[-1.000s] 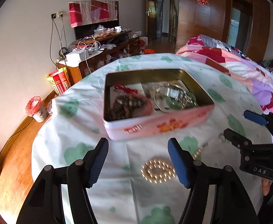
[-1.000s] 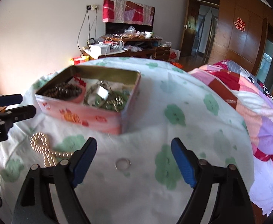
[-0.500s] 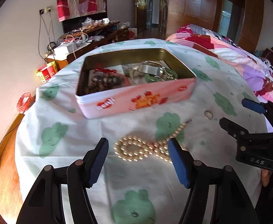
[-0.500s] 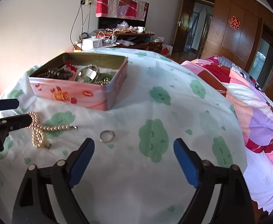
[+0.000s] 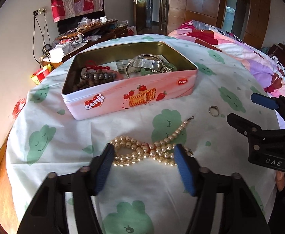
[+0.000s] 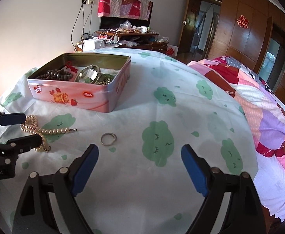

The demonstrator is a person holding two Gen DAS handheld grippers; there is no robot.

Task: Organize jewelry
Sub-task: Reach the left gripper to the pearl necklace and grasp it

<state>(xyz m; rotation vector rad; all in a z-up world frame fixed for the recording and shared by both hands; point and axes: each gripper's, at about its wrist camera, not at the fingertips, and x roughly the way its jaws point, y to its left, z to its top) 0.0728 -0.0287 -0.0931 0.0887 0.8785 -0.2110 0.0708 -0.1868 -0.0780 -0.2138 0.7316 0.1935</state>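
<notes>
A pearl necklace (image 5: 148, 152) lies looped on the cloud-print tablecloth, in front of a pink biscuit tin (image 5: 132, 97). My left gripper (image 5: 143, 148) is down over it and its jaws are closing, with the necklace between the blue pads; I see no firm press on the pearls. The right wrist view shows the same left gripper (image 6: 33, 127) straddling the necklace (image 6: 50, 131). A small metal ring (image 6: 103, 139) lies just ahead of my right gripper (image 6: 139, 148), which is open and holds nothing. The tin (image 6: 74, 97) holds brown beads, a watch and green pieces.
The table is round and its cloth (image 6: 162, 185) hangs over the edge. A bed with a patchwork quilt (image 6: 259, 101) stands close on the right. A cluttered wooden cabinet (image 5: 95, 31) stands against the far wall.
My left gripper has come down and forward over the pearl necklace, and its jaws have narrowed around it. The right gripper drew back a little at first, then kept still.
</notes>
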